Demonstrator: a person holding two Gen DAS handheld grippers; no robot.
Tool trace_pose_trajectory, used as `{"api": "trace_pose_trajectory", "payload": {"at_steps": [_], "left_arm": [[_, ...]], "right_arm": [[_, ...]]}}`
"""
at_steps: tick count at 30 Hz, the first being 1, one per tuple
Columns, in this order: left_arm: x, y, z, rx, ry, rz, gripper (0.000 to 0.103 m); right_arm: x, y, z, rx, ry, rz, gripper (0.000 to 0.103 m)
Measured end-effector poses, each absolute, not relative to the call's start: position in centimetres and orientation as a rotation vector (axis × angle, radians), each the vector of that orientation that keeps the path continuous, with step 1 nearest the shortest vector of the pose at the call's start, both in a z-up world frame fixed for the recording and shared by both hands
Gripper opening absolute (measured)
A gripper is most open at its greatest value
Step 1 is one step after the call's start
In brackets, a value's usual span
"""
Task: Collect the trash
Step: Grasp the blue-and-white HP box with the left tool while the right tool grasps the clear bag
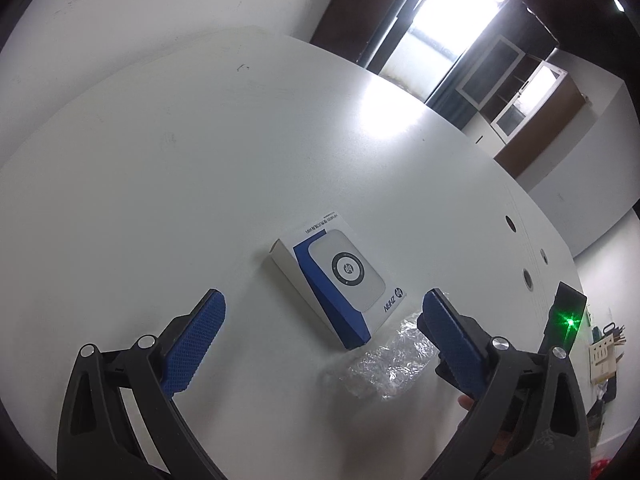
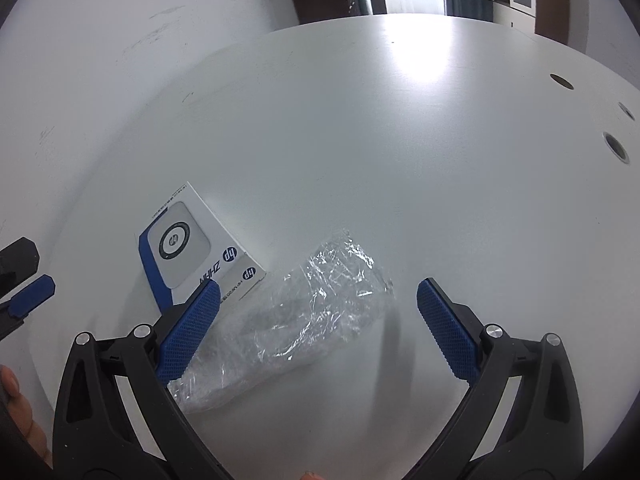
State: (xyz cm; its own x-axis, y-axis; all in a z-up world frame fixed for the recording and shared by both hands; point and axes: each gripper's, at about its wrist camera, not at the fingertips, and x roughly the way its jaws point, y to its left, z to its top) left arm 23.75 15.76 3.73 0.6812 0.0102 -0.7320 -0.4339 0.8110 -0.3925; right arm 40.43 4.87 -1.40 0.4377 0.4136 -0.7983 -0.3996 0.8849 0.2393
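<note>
— Over on the left gripper (image 1: pixel 324 316)?
— Spread wide, blue ribbed pads (image 1: pixel 194 346) well apart, gripping nothing. Hovering above the white table (image 1: pixel 200 160), aimed at the white-and-blue product box (image 1: pixel 340 284).
— And that box?
— Lying flat, well in from the table's edges, printed face up, a round dial pictured on it. Not between the pads; beyond them, toward the far edge.
— The right gripper (image 2: pixel 318 304)?
— Likewise wide open, holding nothing. Straddling the crumpled clear plastic wrap (image 2: pixel 296 324) without touching it on the right side; on the left side, pad (image 2: pixel 188 334) overlapping the wrap's edge in view, contact impossible to judge.
— Where on the table?
— Wrap just beside the box's near corner, possibly touching it; lying loose and flat-ish, glinting. Seen from the left wrist too (image 1: pixel 384 360), partly behind that gripper's right pad.
— Anything in the way?
— Only the box, close against the wrap on its left. Three round cable holes (image 2: pixel 616 146) near the table's right edge, well apart from both items. A black device with a green light (image 1: pixel 568 320) off the right edge. Past the far edge, a wall, dark cabinets (image 1: pixel 528 92), a bright doorway.
— Person?
— Fingertips (image 2: pixel 16 408) at the lower left of the right wrist view.
</note>
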Motion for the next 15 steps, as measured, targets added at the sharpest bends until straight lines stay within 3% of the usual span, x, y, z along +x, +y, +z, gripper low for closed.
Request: {"api": "trace_pose_trajectory", "payload": {"at_steps": [6, 15], "left_arm": [[26.9, 16.0, 2.2, -0.571, 0.866, 0.319, 0.097], [33.6, 16.1, -0.4, -0.618, 1.013, 0.44, 0.097]], "right_arm": [[41.4, 5.3, -2.3, 0.005, 1.012, 0.558, 0.093], [42.2, 4.7, -2.5, 0.023, 1.019, 0.611, 0.069]]}}
